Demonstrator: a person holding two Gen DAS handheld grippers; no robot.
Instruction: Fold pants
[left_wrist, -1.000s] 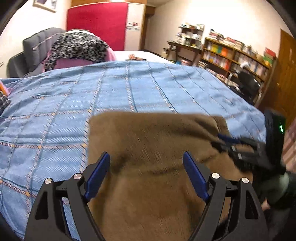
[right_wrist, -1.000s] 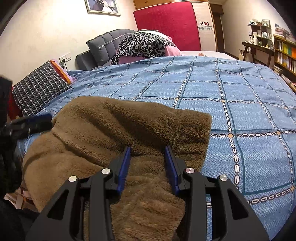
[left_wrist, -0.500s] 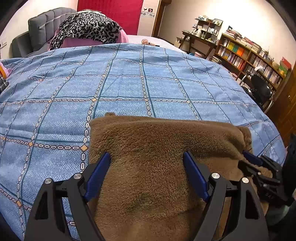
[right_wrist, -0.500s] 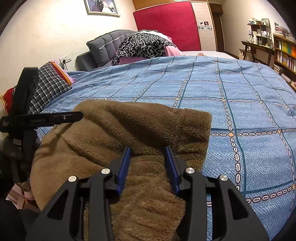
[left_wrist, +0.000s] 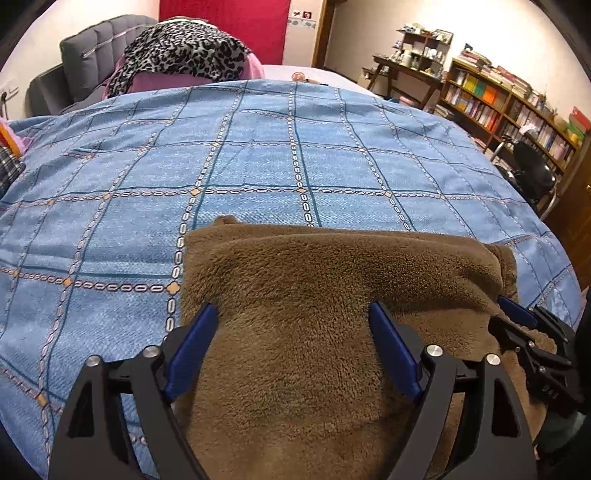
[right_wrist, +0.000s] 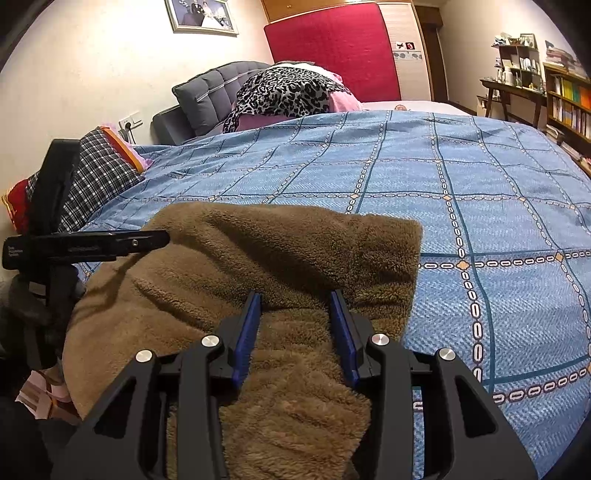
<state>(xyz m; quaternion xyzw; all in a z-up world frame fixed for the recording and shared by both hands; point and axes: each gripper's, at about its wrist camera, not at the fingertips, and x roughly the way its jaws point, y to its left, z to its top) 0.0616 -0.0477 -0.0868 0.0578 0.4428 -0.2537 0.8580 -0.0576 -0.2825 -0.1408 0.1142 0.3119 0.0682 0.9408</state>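
Lying on the near edge of the blue checked bedspread (left_wrist: 295, 158), the brown fleece pants (left_wrist: 314, 332) are doubled over, an upper layer folded across a lower one whose end spills toward the cameras. In the left wrist view the pants fill the frame from 3 o'clock round to 7 o'clock, their far edge running straight across the middle. The left gripper (left_wrist: 293, 343) stands wide open above the fabric, its blue pads well apart and closed on nothing; whether the tips touch the fleece cannot be told. At 4 o'clock in that view the right gripper (left_wrist: 524, 328) sits at the pants' right end.

In the right wrist view the right gripper (right_wrist: 295, 321) has its jaws partly open, the fingers (right_wrist: 248, 332) parallel with the lower layer of fleece lying between them just below the fold's edge; whether the pads press the cloth cannot be told. The left gripper (right_wrist: 88, 245) shows at 9 o'clock, level over the pants' far side. Beyond, at 12 o'clock, a leopard-print blanket (right_wrist: 284, 90) lies against the grey headboard (right_wrist: 210, 92), and a plaid pillow (right_wrist: 99, 166) sits at 10 o'clock.
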